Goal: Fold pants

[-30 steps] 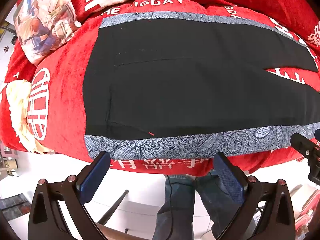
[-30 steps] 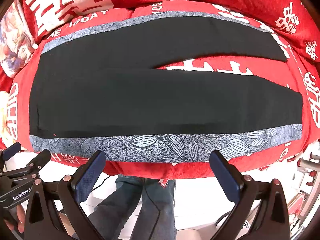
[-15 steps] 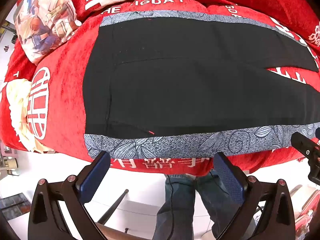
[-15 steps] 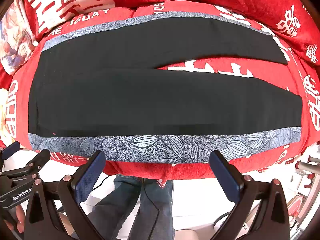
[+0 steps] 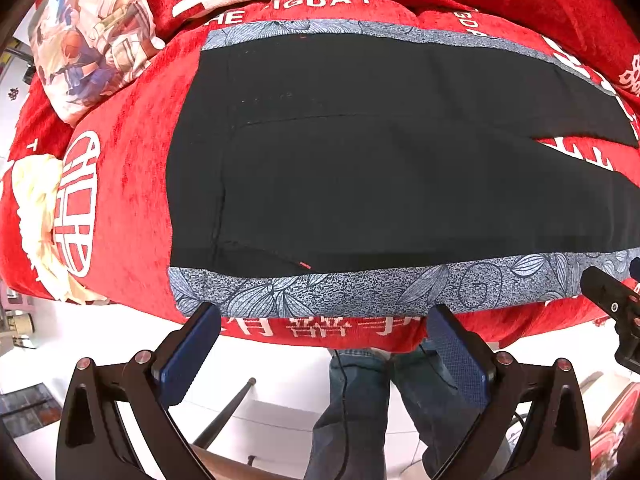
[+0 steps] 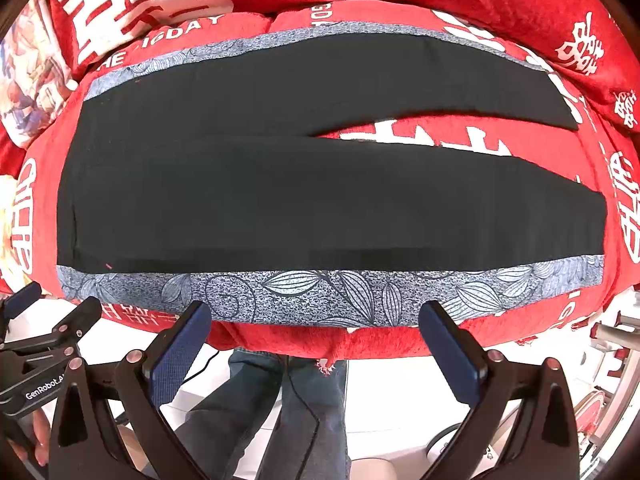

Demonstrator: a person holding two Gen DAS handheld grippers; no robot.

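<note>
pants (image 6: 320, 200) being seen spread flat just ahead of both grippers | left gripper (image 5: 320, 344) and right gripper (image 6: 316, 338) being held wide apart, empty | near patterned side band (image 6: 304, 294) best being pinched evenly, both legs being aligned

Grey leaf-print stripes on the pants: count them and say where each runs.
2. One stripe runs along the near edge of the black pants, just ahead of the open right gripper. The other stripe borders the far leg's outer edge.
</note>
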